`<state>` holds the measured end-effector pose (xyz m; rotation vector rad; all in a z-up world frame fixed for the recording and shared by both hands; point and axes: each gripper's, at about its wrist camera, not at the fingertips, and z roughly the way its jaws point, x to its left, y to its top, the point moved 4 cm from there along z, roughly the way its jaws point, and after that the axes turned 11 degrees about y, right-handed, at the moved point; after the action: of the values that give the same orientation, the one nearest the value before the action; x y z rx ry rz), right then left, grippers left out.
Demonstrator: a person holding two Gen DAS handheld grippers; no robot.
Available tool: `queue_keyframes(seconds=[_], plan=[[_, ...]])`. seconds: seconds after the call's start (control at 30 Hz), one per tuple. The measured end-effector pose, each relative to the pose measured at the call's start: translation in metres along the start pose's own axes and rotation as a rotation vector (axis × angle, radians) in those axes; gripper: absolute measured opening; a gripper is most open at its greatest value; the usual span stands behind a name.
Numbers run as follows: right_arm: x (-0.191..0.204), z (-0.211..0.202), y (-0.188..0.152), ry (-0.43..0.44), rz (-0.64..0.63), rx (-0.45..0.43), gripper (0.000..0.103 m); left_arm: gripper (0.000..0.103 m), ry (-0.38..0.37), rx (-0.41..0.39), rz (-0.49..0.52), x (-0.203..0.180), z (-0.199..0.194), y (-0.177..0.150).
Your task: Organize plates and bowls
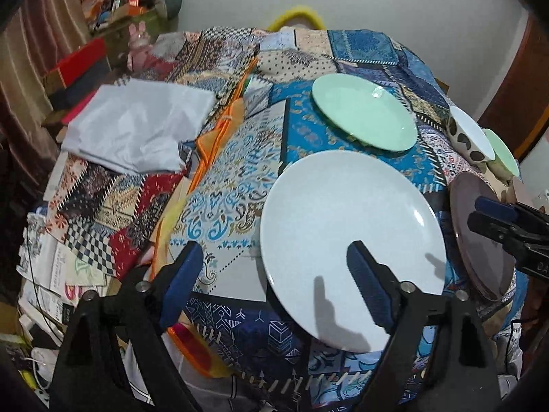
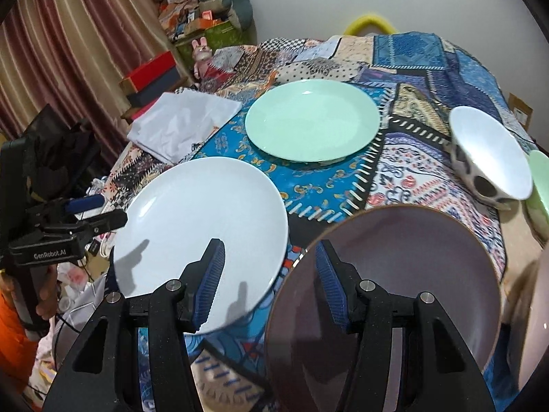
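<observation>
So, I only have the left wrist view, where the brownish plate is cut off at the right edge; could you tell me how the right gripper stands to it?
Observer: The right gripper is open. The near left rim of the mauve plate lies between its fingers, with a clear gap at the left pad.
Operator: Thank you. Is anything lying on that plate?
Observer: No, the right wrist view shows its whole face, and it is bare.
Operator: And is there anything further right of it?
Observer: Yes, a pale object stands just right of the plate. It is blurred and cut off by the frame, so I cannot tell what it is.
</observation>
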<state>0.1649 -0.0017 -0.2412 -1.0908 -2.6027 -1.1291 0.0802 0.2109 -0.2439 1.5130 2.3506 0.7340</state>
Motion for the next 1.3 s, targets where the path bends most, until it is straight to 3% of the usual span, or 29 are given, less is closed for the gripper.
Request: queue_keyframes(seconds=[0.1, 0.33, 0.4, 0.7, 1.1, 1.3], plan=[[-0.004, 0.009, 0.004, 0.0, 0.002, 0.027, 0.051, 0.073, -0.006, 0.024, 0.0, 0.0, 0.008, -0.003], [-0.002, 0.027, 0.011, 0.001, -0.033, 0.081, 0.051, 0.068, -0.038, 0.053, 0.003, -0.002, 0.019, -0.009], [-0.002, 0.031, 0.013, 0.005, -0.04, 0.091, 0.05, 0.062, -0.056, 0.065, 0.0, -0.003, 0.022, -0.01], [-0.007, 0.055, 0.013, 0.027, -0.035, 0.184, 0.033, 0.045, -0.104, 0.112, 0.002, -0.009, 0.032, -0.016], [-0.006, 0.064, 0.011, 0.011, -0.048, 0.218, 0.034, 0.043, -0.134, 0.107, 0.009, -0.019, 0.036, -0.019], [-0.007, 0.058, 0.011, 0.02, -0.021, 0.193, 0.028, 0.042, -0.15, 0.128, -0.056, -0.013, 0.034, -0.017]])
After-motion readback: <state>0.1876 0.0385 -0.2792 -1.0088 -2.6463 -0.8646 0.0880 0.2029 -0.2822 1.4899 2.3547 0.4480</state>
